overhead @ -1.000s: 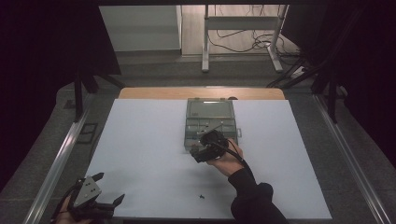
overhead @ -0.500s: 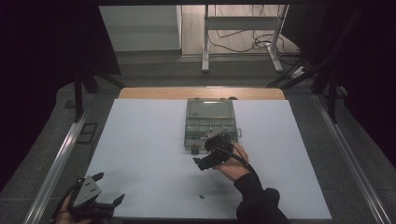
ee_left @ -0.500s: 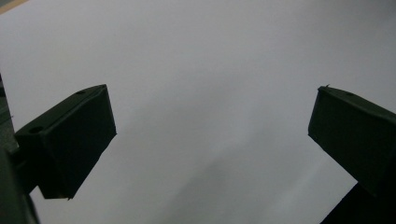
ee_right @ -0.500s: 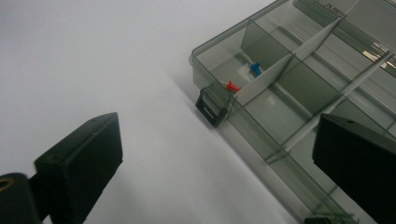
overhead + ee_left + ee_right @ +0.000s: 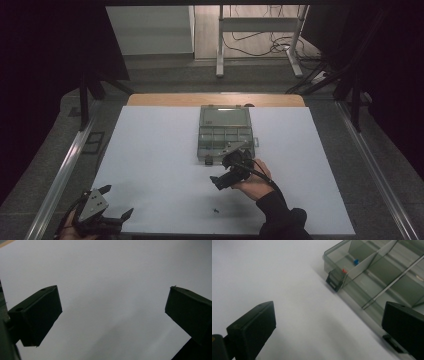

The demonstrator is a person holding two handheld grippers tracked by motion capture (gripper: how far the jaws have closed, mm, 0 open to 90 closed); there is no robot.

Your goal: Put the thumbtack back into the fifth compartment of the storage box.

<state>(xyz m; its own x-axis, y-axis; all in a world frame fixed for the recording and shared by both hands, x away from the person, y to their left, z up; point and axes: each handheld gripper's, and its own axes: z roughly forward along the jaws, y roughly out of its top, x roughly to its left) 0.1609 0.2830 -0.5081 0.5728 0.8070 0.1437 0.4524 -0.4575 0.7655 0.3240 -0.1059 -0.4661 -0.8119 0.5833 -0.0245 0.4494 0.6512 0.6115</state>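
Note:
A clear grey compartment box [image 5: 224, 131] lies open at the table's middle, its lid laid back. My right gripper [image 5: 223, 173] hovers just in front of the box's near edge, held in a hand and pointing left, open and empty. Seen from the right gripper view [image 5: 328, 325], the box [image 5: 384, 272] is at the upper right, with a blue piece [image 5: 355, 262] and a red piece [image 5: 343, 271] in its corner compartment and a black latch [image 5: 335, 280] on its wall. My left gripper [image 5: 116, 201] rests open at the near left corner, and its own view [image 5: 112, 312] looks onto bare white tabletop.
A tiny dark part [image 5: 216, 210] lies on the white table [image 5: 150, 150] near the front edge, below the right hand. Metal rails [image 5: 60, 175] run along both table sides. A stand and cables [image 5: 260, 45] are on the floor beyond.
The right gripper has drawn back from over the box's front edge toward the person. The left gripper has stayed put.

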